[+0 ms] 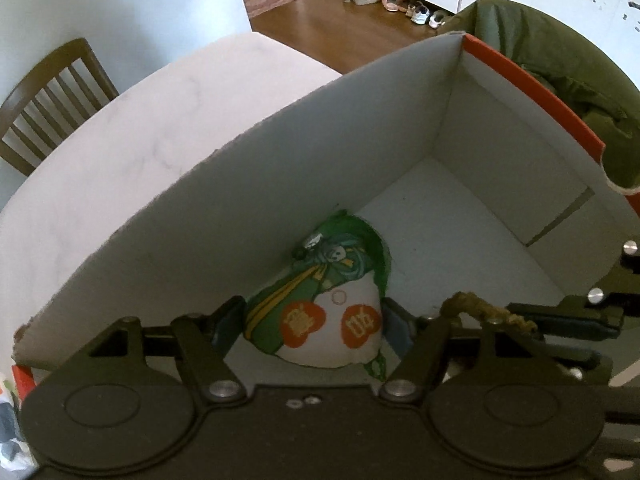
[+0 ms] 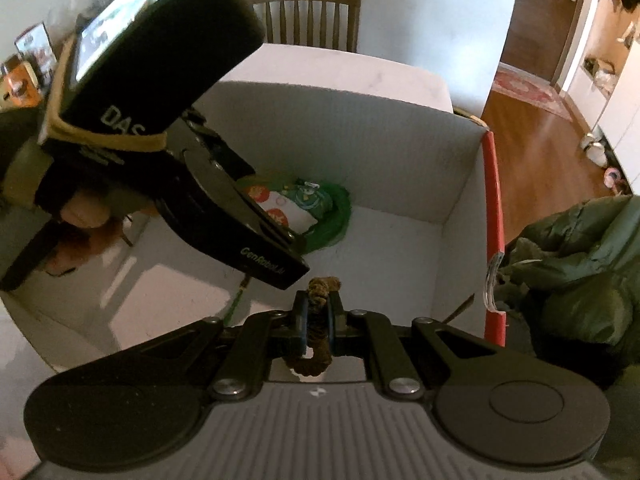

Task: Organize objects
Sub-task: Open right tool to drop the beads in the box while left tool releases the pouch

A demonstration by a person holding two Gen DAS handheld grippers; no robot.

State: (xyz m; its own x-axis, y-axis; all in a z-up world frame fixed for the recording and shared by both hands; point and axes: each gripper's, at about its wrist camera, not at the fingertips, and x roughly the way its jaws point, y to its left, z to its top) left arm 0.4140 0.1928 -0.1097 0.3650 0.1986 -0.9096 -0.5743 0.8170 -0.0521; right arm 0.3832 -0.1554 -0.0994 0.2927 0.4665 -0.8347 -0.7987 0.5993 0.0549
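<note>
While lowered into the white box (image 1: 360,128) for stowing, the left gripper (image 1: 312,320), fingers spread either side of the green-and-white pouch (image 1: 328,304) near the box wall, seemingly loose rather than squeezing. Clamped shut on a brown cord (image 2: 318,320), the right gripper (image 2: 318,322), hovering over the box floor. Only from the right wrist: the hand (image 2: 84,212) behind the left tool; only from the left: the cord's far end.

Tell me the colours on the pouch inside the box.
The pouch is green and white with two orange patches bearing characters; the left wrist view shows it best.
</note>
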